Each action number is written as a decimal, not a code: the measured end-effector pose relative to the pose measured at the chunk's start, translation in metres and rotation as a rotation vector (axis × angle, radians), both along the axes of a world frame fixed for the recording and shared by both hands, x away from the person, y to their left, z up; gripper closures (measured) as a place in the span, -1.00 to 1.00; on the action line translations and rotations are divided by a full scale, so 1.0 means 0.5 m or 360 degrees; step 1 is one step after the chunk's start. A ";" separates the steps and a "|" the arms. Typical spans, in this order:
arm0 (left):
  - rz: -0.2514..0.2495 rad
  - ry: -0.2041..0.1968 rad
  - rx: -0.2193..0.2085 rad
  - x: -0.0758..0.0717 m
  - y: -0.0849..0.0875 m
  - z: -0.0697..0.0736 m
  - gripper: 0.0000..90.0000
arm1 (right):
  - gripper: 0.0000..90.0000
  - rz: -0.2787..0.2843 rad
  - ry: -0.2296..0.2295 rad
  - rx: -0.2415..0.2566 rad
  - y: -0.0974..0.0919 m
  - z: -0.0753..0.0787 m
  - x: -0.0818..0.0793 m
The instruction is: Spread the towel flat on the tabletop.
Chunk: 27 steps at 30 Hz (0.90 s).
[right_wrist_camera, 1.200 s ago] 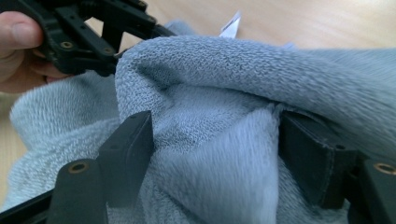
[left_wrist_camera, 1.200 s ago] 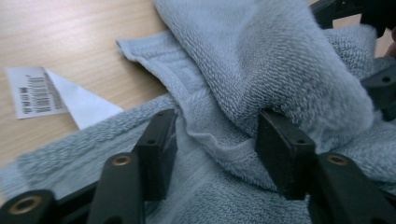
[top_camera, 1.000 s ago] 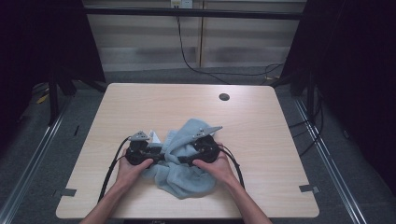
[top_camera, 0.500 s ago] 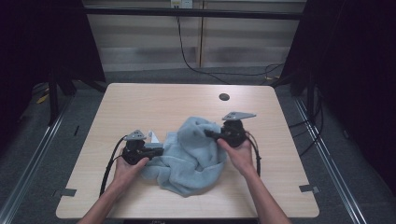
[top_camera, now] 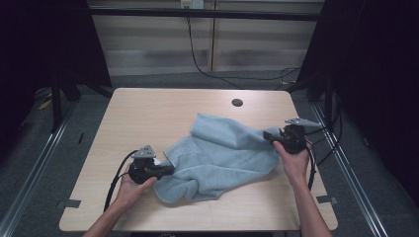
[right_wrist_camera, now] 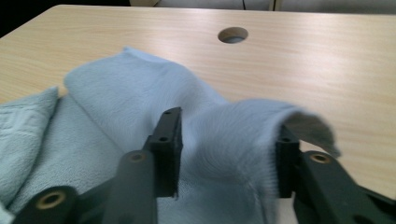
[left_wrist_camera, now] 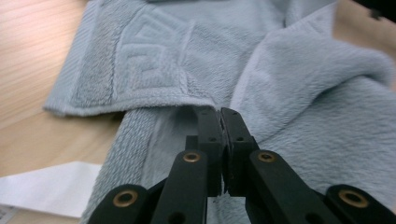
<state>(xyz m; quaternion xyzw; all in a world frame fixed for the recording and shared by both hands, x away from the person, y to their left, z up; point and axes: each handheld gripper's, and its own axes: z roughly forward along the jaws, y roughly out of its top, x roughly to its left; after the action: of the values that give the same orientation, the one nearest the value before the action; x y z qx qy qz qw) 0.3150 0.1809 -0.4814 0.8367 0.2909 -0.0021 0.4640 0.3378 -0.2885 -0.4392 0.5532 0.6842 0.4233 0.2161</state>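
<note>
A light blue towel (top_camera: 222,158) lies spread and rumpled across the middle of the wooden table (top_camera: 148,113). My left gripper (top_camera: 170,169) is at its left end, jaws pressed together on the towel's hemmed edge (left_wrist_camera: 159,100), with the gripper (left_wrist_camera: 220,112) pointing into the cloth. My right gripper (top_camera: 267,135) is at the towel's right end. Its jaws have just been opening and stand wide apart (right_wrist_camera: 226,126). A raised fold of the towel (right_wrist_camera: 243,121) sits between them and drapes over the right-hand jaw; the pads do not visibly press on it.
A round cable hole (top_camera: 237,102) is in the table's far middle, also seen as the hole (right_wrist_camera: 232,34) beyond the towel. A white sheet (left_wrist_camera: 46,186) lies on the table by my left gripper. The table's right edge is close to my right hand.
My right hand swept far to the right, drawing the towel out from a bunched heap. The left gripper closed on the towel's edge and moved slightly.
</note>
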 end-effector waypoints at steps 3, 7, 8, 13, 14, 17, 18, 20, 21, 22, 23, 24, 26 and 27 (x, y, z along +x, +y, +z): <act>-0.0069 -0.0018 -0.0062 -0.020 -0.001 0.017 0.95 | 0.09 -0.0011 -0.0010 -0.0005 -0.003 -0.005 -0.011; -0.0071 -0.0052 -0.0127 -0.024 0.004 0.035 0.79 | 0.03 0.0046 -0.0038 -0.0065 0.034 -0.003 -0.026; -0.0037 -0.0050 -0.0140 -0.018 0.006 0.036 0.76 | 0.03 0.0046 -0.0054 -0.0081 0.041 0.001 -0.028; 0.0139 -0.0034 -0.0117 0.041 0.019 0.024 0.30 | 0.02 0.0129 -0.0111 0.0008 0.057 0.025 -0.026; 0.0176 -0.0016 -0.0116 0.050 0.021 0.019 0.18 | 0.01 0.0137 -0.0120 0.0023 0.055 0.032 -0.024; 0.0252 0.0050 -0.0066 0.082 0.021 -0.017 -0.02 | -0.02 0.0159 -0.0129 0.0051 0.051 0.041 -0.017; 0.0244 0.0069 -0.0033 0.088 0.017 -0.027 -0.08 | -0.02 0.0170 -0.0121 0.0060 0.050 0.042 -0.014; 0.0230 0.0102 -0.0032 0.089 0.007 -0.038 -0.13 | -0.02 0.0174 -0.0116 0.0062 0.052 0.041 -0.011; 0.0179 0.0083 -0.0021 0.086 0.005 -0.036 0.01 | -0.03 0.0184 -0.0107 0.0067 0.053 0.039 -0.011; 0.0179 0.0083 -0.0021 0.086 0.005 -0.036 0.34 | -0.03 0.0184 -0.0107 0.0067 0.053 0.039 -0.011; 0.0145 0.0056 0.0000 0.077 0.001 -0.029 0.55 | -0.04 0.0208 -0.0100 0.0094 0.052 0.037 -0.011; 0.0129 0.0055 -0.0012 0.075 0.002 -0.026 0.65 | -0.05 0.0222 -0.0092 0.0111 0.051 0.036 -0.012; 0.0121 0.0064 -0.0044 0.071 0.008 -0.019 0.73 | -0.08 0.0233 -0.0082 0.0106 0.047 0.033 -0.017; 0.0118 0.0053 -0.0061 0.067 0.013 -0.012 0.74 | -0.09 0.0229 -0.0078 0.0100 0.045 0.032 -0.019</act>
<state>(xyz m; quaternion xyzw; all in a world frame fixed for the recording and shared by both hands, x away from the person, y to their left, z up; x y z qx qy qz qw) 0.3487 0.1872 -0.4875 0.8161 0.3293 -0.0045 0.4748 0.3282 -0.2658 -0.4233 0.4986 0.7031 0.4724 0.1843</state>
